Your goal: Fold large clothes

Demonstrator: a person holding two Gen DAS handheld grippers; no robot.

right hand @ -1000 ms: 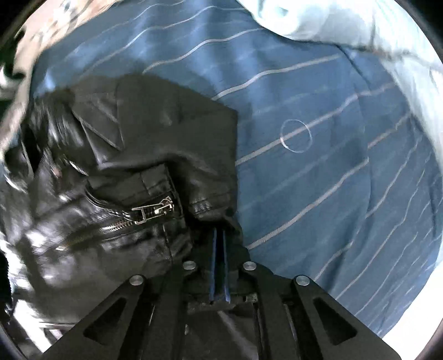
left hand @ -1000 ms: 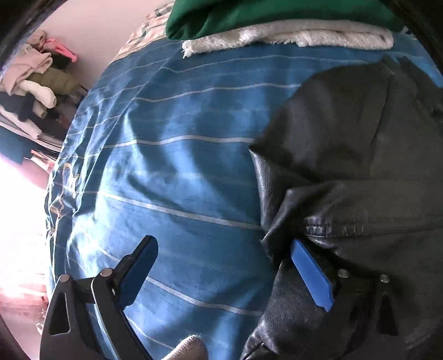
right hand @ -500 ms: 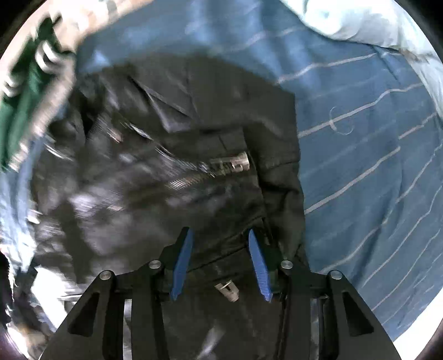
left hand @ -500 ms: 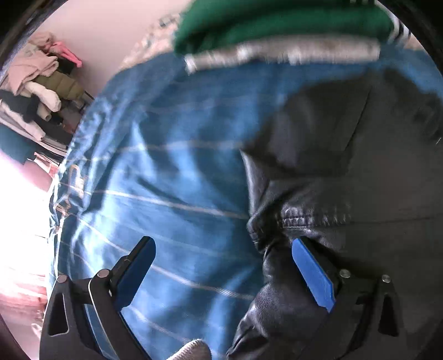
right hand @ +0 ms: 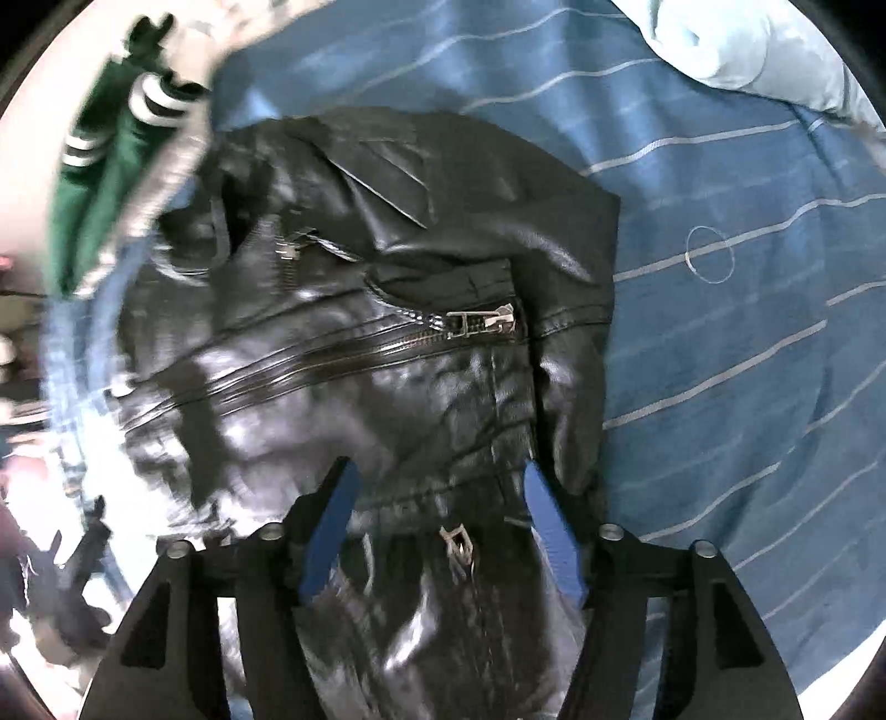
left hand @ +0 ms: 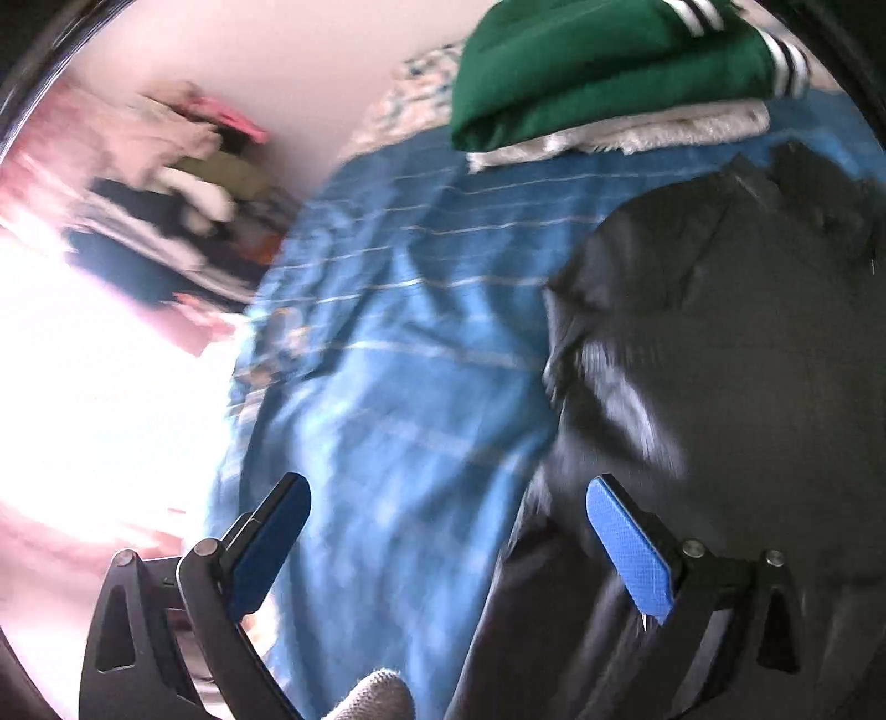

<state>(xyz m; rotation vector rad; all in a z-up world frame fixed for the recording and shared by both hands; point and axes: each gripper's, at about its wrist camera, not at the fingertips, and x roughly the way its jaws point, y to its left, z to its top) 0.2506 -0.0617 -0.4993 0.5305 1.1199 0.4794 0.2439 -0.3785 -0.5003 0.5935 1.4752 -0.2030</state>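
1. The black leather jacket [right hand: 387,343] lies on the bed's blue striped sheet [right hand: 747,343]; in the right wrist view it fills the centre and lower left of the frame, with its zipper pull [right hand: 487,322] near the centre; in the left wrist view the jacket [left hand: 720,360] occupies the right half of the frame.
2. The right gripper [right hand: 440,512] points steeply down over the jacket; its fingers have just been opening and now stand well apart; leather lies between the blue pads but neither pad presses on it; nothing is held.
3. The left gripper [left hand: 443,540] stands wide open and holds nothing; its left finger is over the sheet [left hand: 387,387]; its right finger is over the jacket's edge.
4. A folded green garment [left hand: 598,61] rests on a white fleecy item [left hand: 626,135] at the upper right of the left wrist view, beyond the jacket.
5. A pale blue cloth [right hand: 747,44] lies at the upper right of the right wrist view.
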